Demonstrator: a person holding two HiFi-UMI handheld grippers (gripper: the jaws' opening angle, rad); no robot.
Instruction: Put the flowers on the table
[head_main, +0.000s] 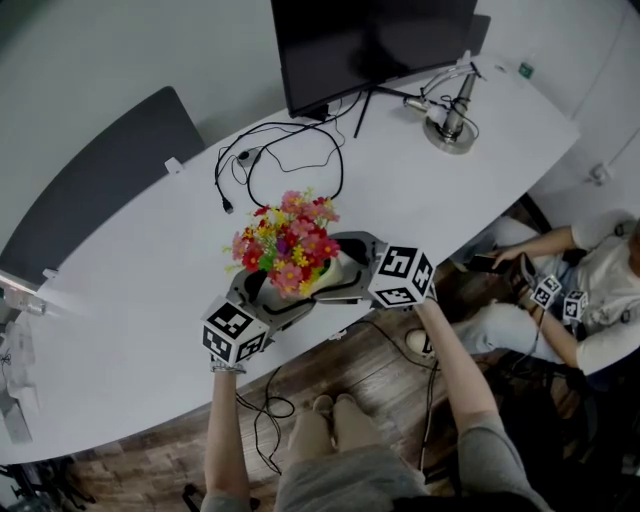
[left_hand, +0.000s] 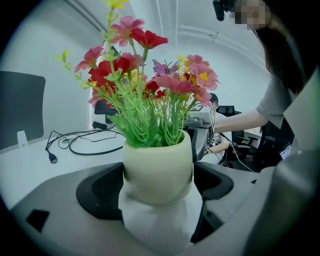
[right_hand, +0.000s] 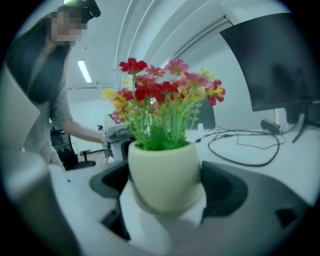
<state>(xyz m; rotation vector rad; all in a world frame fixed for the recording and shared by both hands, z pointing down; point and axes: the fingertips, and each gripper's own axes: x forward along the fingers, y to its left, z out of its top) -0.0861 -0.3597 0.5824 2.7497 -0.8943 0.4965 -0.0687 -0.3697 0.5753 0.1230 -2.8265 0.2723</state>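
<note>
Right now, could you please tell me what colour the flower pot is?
Pale yellowish-cream pot, clearest in the left gripper view.

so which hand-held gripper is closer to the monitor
Right. The right hand-held gripper clamps the flower pot on the side toward the monitor; the left hand-held gripper clamps the opposite side, farther off.

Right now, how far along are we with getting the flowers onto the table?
Done: the left gripper and right gripper are each shut on the pot, with the flowers upright over the table near its front edge. In hand: the pot, held between both. Left: set it down and open the jaws; whether its base touches the table cannot be seen.
</note>
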